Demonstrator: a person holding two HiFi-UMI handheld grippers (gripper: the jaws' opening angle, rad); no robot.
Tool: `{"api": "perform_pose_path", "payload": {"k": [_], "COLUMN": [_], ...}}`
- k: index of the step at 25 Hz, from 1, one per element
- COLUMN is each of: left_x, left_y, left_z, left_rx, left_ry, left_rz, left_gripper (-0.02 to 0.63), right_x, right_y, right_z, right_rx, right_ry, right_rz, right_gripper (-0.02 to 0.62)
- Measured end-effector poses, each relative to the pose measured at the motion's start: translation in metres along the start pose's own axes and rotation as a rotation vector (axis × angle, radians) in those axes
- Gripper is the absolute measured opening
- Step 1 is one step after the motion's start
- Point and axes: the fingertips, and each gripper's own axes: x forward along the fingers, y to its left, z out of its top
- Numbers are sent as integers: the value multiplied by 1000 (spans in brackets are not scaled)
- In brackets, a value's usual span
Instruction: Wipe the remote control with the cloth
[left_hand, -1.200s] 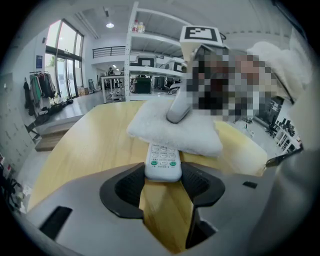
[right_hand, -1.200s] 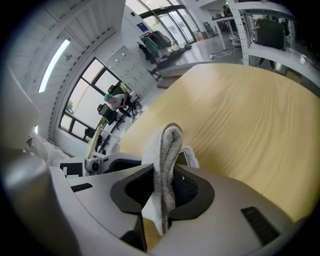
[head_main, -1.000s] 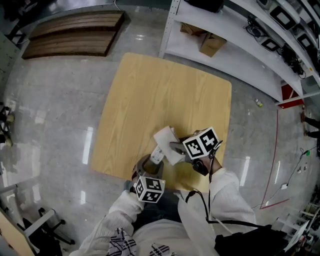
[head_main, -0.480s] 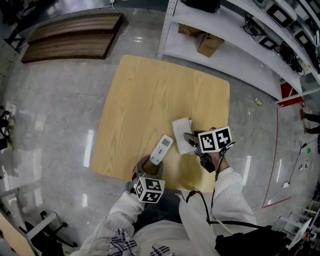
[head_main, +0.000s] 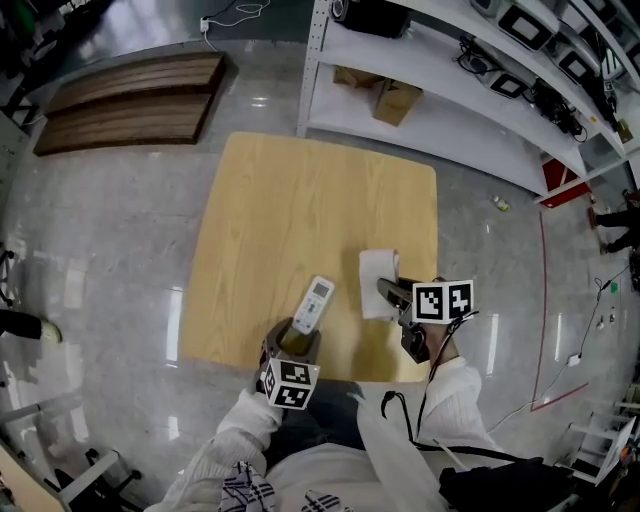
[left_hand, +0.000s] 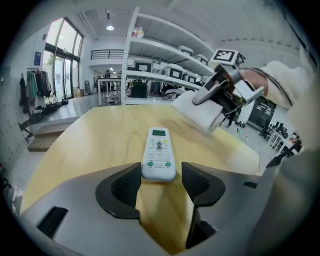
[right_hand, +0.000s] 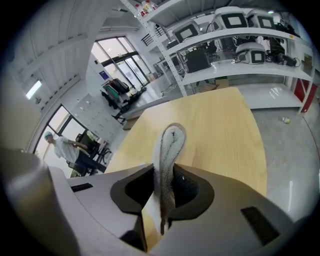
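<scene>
Left gripper (head_main: 298, 340) at the near edge of the table (head_main: 300, 200), jaws gripping the remote control (head_main: 316, 302); right gripper (head_main: 386, 291) over its near right corner, jaws pinching the cloth (head_main: 376, 272).

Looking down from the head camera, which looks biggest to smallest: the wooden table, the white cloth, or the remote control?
1. table, by far
2. cloth
3. remote control, close to the cloth

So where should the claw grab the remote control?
The remote control is long and slim, so pinch its two narrow sides at the end away from the screen, coming in along its length. The left claw grips it that way, which leaves the buttons free for the cloth.
</scene>
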Motion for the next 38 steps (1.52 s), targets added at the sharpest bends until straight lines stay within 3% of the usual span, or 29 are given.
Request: {"api": "perform_pose_path", "payload": {"k": [4,9,14,18,22,25,31,38], "left_x": [-15,-63,-92,-107,-114,-121,-131,-142], "left_y": [5,14,12,13,10,10,16,3], "left_z": [-2,34,69,81,69,55,58,50], "left_rx": [-28,-87,-149,-147,-155,-164,-212,-208], "left_ry": [-31,-228,-345,-356,-318,-279,-289,-277], "left_rz": [4,64,13,19,22,16,0,27], "left_gripper": [233,233,225,81,4,3,3,3], "right_x": [-9,-16,-15,-18,-23,-30,-60,-74], "right_y": [9,23,50,79,99,110,126,125], "right_z": [-16,-39,-72,-91,-104,-108,-102,-123], "right_rx": [46,104,132,95,82,54,-34,-32], "right_ry": [-32,-104,-179,-277,-367,-414,-532,-541], "right_rz": [14,-4,-77,-133,-137,-161,-238,-216], "right_gripper": [89,89,89,89,89,89,89,89]}}
